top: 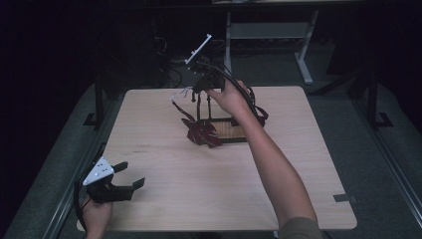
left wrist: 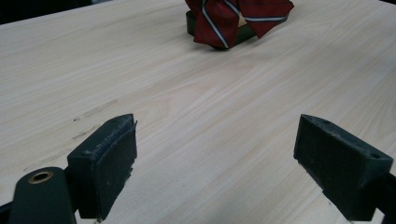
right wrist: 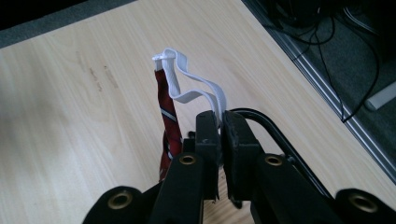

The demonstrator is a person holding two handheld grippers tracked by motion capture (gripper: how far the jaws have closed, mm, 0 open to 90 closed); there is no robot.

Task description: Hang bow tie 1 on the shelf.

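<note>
A dark red tie with pale stripes [top: 201, 133] lies bunched against a low black-framed stand [top: 234, 140] in the middle of the table. Its narrow end [right wrist: 167, 121] rises to a white elastic strap [right wrist: 187, 88]. My right gripper [right wrist: 220, 119] is shut on that strap and holds it above the stand, at the far middle of the table [top: 195, 90]. Near the table's front left corner my left gripper [top: 130, 174] stands open with nothing between its jaws [left wrist: 215, 154]. It points toward the tie [left wrist: 233, 18].
The light wooden table [top: 164, 199] has rounded corners. A black wire bar of the stand [right wrist: 275, 130] curves beside the right jaws. Cables lie on the floor beyond the far edge [top: 169, 74], and a white desk leg [top: 303, 64] stands at the back right.
</note>
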